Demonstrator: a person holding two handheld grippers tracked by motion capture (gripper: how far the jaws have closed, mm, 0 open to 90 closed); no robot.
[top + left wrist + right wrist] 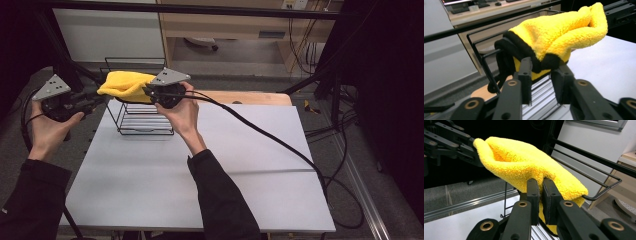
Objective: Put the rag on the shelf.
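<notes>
Figure: two-handed handling of a cloth above a wire rack. You held the left gripper (92,102) in your left hand (47,131) and the right gripper (149,93) in your right hand (184,115), both raised above the far left corner of the flat grey table (200,175).

The fluffy yellow microfibre cloth with a black hem (125,86) hung bunched between the two tools, directly over the black wire rack (142,117) that stood on the table below them.

Right gripper: in the right gripper view its two black jaws stood narrow, nearly touching, with a fold of the cloth (529,165) pinched between the pads. The cloth rose ahead of the jaws and stretched away to the upper left, where the other tool met its far end. A top wire of the rack (599,160) ran just behind the cloth, to the right of the jaws.

Left gripper: in the left gripper view its jaws stood partly apart, with the black-hemmed edge of the cloth (554,37) lying between and just ahead of the tips. The hem sat against the inner faces, yet whether the pads pressed on it could not be told. The rack's upright wire frame (480,58) stood to the left of these jaws, and the grey table surface extended to their right.
</notes>
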